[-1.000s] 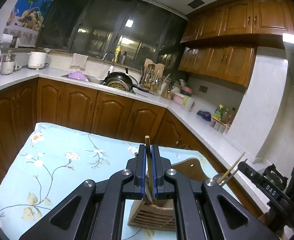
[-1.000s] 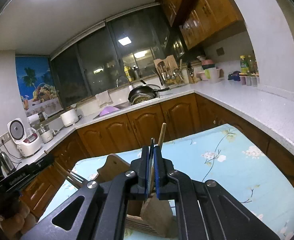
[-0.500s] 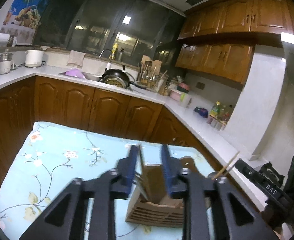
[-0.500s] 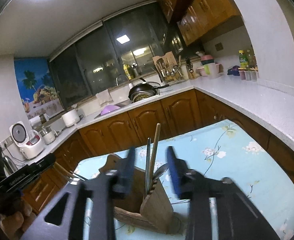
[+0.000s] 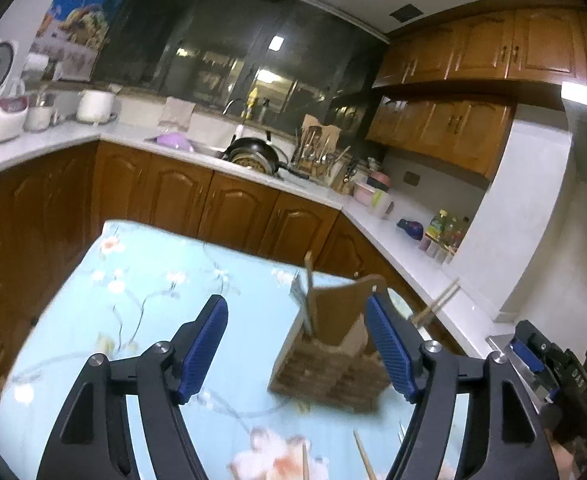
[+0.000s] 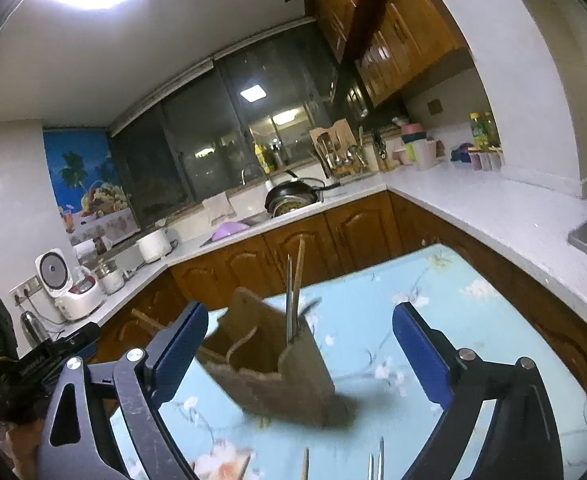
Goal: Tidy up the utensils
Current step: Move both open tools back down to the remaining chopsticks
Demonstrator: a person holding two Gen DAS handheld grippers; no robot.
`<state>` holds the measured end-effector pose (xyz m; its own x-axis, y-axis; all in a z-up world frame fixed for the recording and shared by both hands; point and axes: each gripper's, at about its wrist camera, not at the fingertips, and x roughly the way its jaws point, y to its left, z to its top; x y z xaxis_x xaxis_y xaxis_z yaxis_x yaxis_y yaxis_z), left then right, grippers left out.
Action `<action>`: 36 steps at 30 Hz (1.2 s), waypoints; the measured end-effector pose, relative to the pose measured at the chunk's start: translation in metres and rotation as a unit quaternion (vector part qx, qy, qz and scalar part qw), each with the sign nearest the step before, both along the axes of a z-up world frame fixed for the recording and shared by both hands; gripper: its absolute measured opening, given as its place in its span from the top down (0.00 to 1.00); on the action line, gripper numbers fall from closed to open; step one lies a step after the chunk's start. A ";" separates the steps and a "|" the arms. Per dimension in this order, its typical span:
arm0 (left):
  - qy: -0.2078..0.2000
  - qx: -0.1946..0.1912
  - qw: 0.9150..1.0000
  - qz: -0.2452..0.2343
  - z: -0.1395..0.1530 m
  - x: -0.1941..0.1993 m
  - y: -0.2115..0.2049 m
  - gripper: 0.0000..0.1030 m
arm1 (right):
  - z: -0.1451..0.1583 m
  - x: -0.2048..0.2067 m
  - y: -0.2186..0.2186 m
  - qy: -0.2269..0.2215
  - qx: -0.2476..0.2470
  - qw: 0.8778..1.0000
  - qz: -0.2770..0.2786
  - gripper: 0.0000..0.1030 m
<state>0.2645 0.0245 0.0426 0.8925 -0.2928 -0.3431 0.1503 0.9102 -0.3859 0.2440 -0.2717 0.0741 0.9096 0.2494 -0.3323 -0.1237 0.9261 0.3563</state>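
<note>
A wooden utensil holder [image 5: 333, 364] stands on the floral blue tablecloth [image 5: 141, 320]; it also shows in the right wrist view [image 6: 277, 372]. A wooden chopstick [image 5: 310, 280] and a metal utensil stand upright in it, seen too in the right wrist view [image 6: 298, 276]. My left gripper [image 5: 297, 344] is open and empty, just in front of the holder. My right gripper [image 6: 299, 356] is open and empty, its fingers either side of the holder. More chopstick and fork tips lie at the near edge of the table [image 6: 375, 464].
Brown cabinets and a white counter [image 5: 373, 216] wrap around the far side, with a pan [image 5: 253, 152], utensil rack, cups and bottles. A rice cooker [image 6: 69, 284] sits on the left counter. The other gripper shows at the frame edge [image 5: 549, 356].
Both grippers opened, letting go of the chopstick and the metal utensil, which now stand in the holder. Both grippers drew back from the holder.
</note>
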 end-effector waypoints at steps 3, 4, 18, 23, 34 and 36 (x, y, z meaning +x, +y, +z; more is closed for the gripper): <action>0.014 -0.006 1.000 0.003 -0.004 -0.018 0.007 0.31 | -0.009 -0.016 -0.003 0.021 0.006 1.000 -0.003 0.05; 0.019 -0.007 1.000 0.004 -0.005 -0.024 0.009 0.30 | -0.014 -0.022 -0.004 0.029 0.008 1.000 -0.003 0.05; 0.091 0.002 0.996 -0.006 -0.026 -0.083 0.011 0.30 | -0.064 -0.081 0.002 0.096 -0.037 0.995 0.004 0.05; 0.117 0.011 0.993 -0.014 -0.030 -0.086 0.003 0.30 | -0.076 -0.084 0.001 0.113 -0.030 0.993 0.006 0.05; 0.136 0.029 0.990 -0.023 -0.023 -0.089 -0.007 0.30 | -0.086 -0.080 0.000 0.126 -0.027 0.992 0.010 0.05; 0.142 0.031 0.989 -0.026 -0.027 -0.086 -0.011 0.30 | -0.089 -0.078 0.000 0.130 -0.030 0.991 0.011 0.05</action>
<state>0.1785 0.0138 0.0158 0.7426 -0.3053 -0.5961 0.0908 0.9277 -0.3621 0.1662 -0.2713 -0.0145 0.7854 0.2415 -0.5699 -0.0558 0.9446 0.3234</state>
